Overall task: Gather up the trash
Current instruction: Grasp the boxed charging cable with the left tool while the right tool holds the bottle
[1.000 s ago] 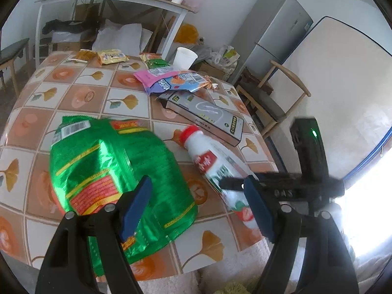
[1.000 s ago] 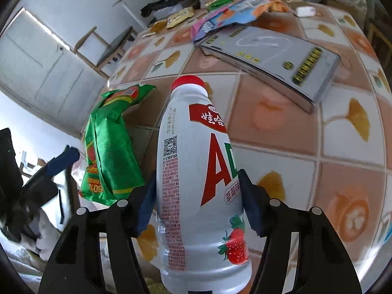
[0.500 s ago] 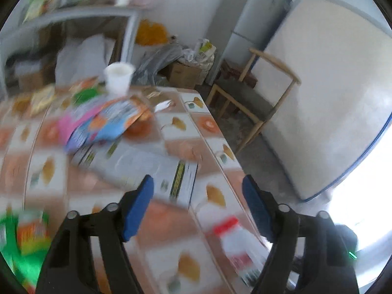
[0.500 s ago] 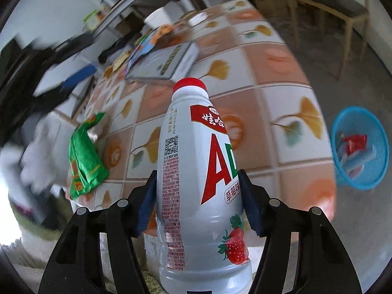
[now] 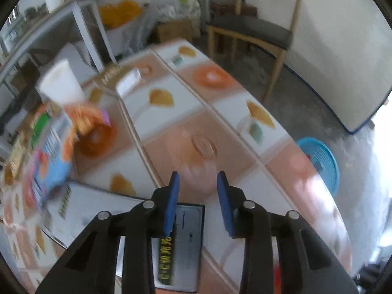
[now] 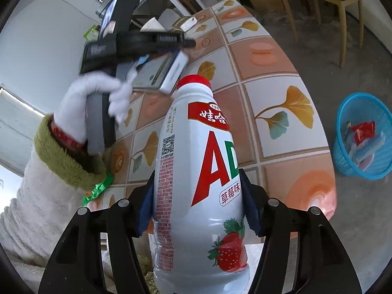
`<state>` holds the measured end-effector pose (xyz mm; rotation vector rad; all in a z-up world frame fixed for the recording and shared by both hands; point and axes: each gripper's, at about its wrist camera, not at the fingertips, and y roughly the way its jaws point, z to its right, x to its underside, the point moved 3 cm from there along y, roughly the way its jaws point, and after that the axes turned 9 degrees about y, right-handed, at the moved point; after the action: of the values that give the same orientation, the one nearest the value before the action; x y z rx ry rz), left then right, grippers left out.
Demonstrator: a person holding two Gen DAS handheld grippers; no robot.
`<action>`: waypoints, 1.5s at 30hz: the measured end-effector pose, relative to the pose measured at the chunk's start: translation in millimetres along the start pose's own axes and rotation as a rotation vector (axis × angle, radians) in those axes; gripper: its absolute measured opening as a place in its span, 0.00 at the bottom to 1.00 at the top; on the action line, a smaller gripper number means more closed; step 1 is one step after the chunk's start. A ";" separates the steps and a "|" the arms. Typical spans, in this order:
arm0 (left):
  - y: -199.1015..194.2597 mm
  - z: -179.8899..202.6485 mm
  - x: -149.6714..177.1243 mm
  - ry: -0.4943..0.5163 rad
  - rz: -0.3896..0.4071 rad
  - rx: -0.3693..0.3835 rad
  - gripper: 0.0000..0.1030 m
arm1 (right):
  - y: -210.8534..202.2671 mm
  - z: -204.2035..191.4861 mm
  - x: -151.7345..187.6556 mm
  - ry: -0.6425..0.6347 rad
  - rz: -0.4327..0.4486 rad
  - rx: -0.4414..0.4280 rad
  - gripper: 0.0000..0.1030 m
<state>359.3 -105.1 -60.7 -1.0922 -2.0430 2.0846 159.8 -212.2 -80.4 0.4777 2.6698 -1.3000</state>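
The right gripper (image 6: 196, 210) pinches a white strawberry-drink bottle (image 6: 198, 171) with a red cap, its blue pads pressed on both sides of the bottle's body; the bottle stands upright between them, above the near edge of the tiled table (image 6: 276, 98). Beyond that table's right edge, on the floor, sits a blue basket (image 6: 362, 132) with a few wrappers in it. The left gripper (image 5: 198, 201) hangs over the table, its jaws closing with nothing between them; a flat grey box (image 5: 181, 245) lies on the table just below its left finger. Farther along the table from the box are colourful wrappers (image 5: 54, 147) and a white paper cup (image 5: 61, 85). A white-gloved hand (image 6: 93, 103) holds the left gripper's handle.
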 end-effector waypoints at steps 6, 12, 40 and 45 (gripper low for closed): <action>-23.9 16.4 58.2 -0.009 -0.039 0.163 0.30 | -2.7 4.2 -1.2 0.010 0.009 0.004 0.56; -67.7 3.9 102.7 -0.135 0.020 0.246 0.34 | -5.3 6.5 3.2 0.021 0.013 -0.001 0.56; -49.2 -116.3 115.8 -0.564 -0.023 -0.142 0.85 | -8.5 9.7 2.8 0.041 0.017 -0.016 0.56; -32.4 -107.1 117.1 -0.566 -0.063 -0.119 0.85 | -8.9 9.6 3.1 0.043 0.017 -0.019 0.56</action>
<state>308.6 48.2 -73.7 -0.4575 -2.4100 2.4746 153.8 -224.2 -80.5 0.5308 2.7043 -1.2733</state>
